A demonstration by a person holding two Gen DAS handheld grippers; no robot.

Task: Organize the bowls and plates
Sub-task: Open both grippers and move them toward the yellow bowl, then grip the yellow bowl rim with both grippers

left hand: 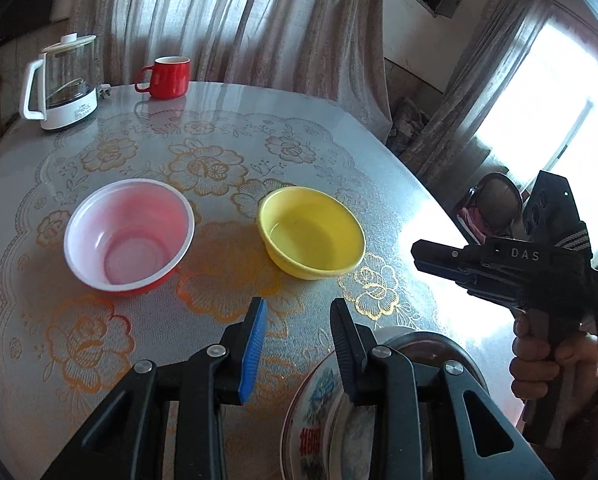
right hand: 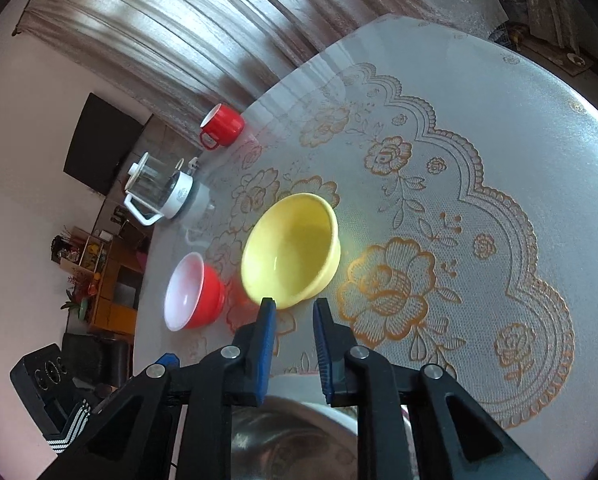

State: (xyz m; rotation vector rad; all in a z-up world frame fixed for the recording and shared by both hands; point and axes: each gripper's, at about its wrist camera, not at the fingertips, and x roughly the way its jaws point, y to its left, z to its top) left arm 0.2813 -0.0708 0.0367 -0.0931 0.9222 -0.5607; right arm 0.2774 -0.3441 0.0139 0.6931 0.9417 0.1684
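Two bowls, red (left hand: 129, 236) and yellow (left hand: 311, 233), await stacking; both our grippers, left (left hand: 299, 354) and right (right hand: 295, 350), hover spread and empty; next, probably, we nest one.

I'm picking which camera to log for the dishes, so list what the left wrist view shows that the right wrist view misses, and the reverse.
Only the left wrist view shows the decorated plate under the open left gripper, the right gripper seen from the side, the hand holding it and a bright window.

Only the right wrist view shows a wooden shelf unit and a metal bowl below the open right gripper's fingers.

Both show the yellow bowl, the red bowl, the red mug, the kettle and the patterned table.
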